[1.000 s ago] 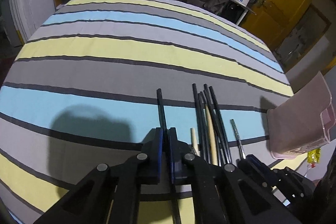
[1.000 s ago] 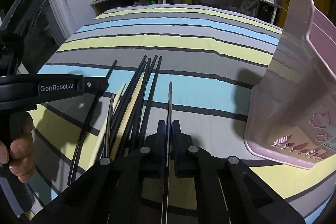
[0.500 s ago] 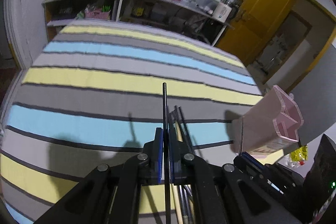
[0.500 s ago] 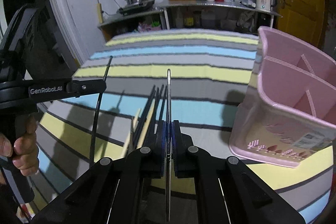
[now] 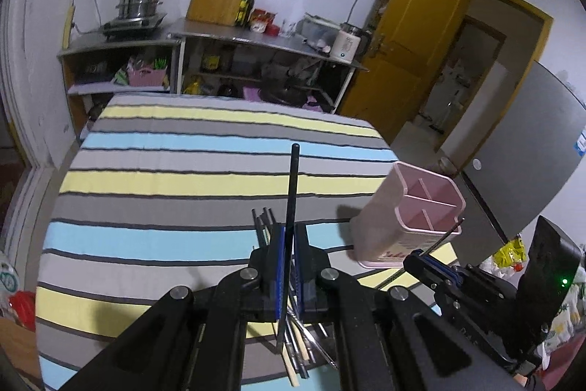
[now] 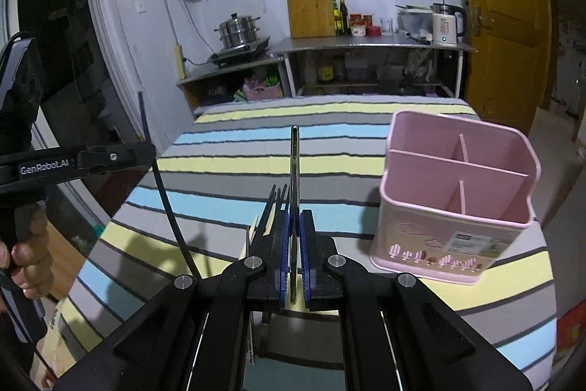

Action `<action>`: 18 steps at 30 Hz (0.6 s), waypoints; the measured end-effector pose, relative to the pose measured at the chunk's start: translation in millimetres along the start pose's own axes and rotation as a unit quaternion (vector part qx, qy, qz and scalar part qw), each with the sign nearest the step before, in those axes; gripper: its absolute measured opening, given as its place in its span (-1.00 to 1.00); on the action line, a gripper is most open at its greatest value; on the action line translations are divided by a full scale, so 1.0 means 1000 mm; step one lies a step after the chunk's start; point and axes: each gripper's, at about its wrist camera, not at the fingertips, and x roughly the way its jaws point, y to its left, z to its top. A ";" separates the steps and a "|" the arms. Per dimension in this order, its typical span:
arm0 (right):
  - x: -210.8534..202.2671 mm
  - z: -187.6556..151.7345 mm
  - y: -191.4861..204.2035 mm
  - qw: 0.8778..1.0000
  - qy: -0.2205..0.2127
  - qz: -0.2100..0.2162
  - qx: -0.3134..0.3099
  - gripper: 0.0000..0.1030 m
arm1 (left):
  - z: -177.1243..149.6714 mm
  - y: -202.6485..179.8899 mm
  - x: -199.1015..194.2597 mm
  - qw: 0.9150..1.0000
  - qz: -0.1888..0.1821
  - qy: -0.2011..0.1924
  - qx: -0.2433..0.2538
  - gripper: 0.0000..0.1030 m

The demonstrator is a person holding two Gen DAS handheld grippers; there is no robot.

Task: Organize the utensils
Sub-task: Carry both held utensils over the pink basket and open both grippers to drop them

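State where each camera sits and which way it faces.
Left wrist: on the left tool, angled down over the striped table; its fingers pinch a black chopstick; right tool at right.
Right wrist: on the right tool, pinching a metal utensil; the other hand at left.
Shared: pink holder, loose chopsticks, kitchen shelf.
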 end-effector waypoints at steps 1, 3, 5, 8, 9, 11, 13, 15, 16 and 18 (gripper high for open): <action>-0.003 -0.001 0.000 1.000 -0.003 0.000 0.001 -0.89 | 0.001 -0.003 -0.004 1.000 -0.002 -0.002 0.002 -0.92; -0.010 0.001 -0.002 1.000 -0.009 0.002 0.006 -0.89 | 0.004 -0.009 -0.015 1.000 -0.009 -0.009 0.008 -0.92; -0.017 0.002 -0.005 1.000 -0.015 0.002 0.010 -0.89 | 0.008 -0.016 -0.023 1.000 -0.008 -0.016 0.016 -0.92; -0.028 0.002 -0.010 1.000 -0.024 0.000 0.016 -0.89 | 0.014 -0.025 -0.034 0.999 -0.021 -0.023 0.023 -0.92; -0.032 0.001 -0.012 0.999 -0.027 -0.001 0.018 -0.89 | 0.017 -0.029 -0.036 0.999 -0.024 -0.024 0.026 -0.92; -0.040 0.003 -0.016 0.999 -0.033 -0.004 0.024 -0.89 | 0.024 -0.040 -0.039 0.999 -0.033 -0.026 0.032 -0.92; -0.048 0.006 -0.022 0.999 -0.041 -0.009 0.028 -0.89 | 0.028 -0.049 -0.040 0.998 -0.043 -0.027 0.036 -0.92; -0.057 0.011 -0.029 0.998 -0.052 -0.015 0.034 -0.89 | 0.035 -0.062 -0.038 0.997 -0.057 -0.028 0.043 -0.92; -0.061 0.013 -0.033 0.998 -0.056 -0.016 0.037 -0.89 | 0.037 -0.067 -0.038 0.997 -0.063 -0.028 0.046 -0.92; -0.069 0.020 -0.043 0.996 -0.066 -0.023 0.046 -0.89 | 0.045 -0.080 -0.036 0.995 -0.077 -0.027 0.050 -0.92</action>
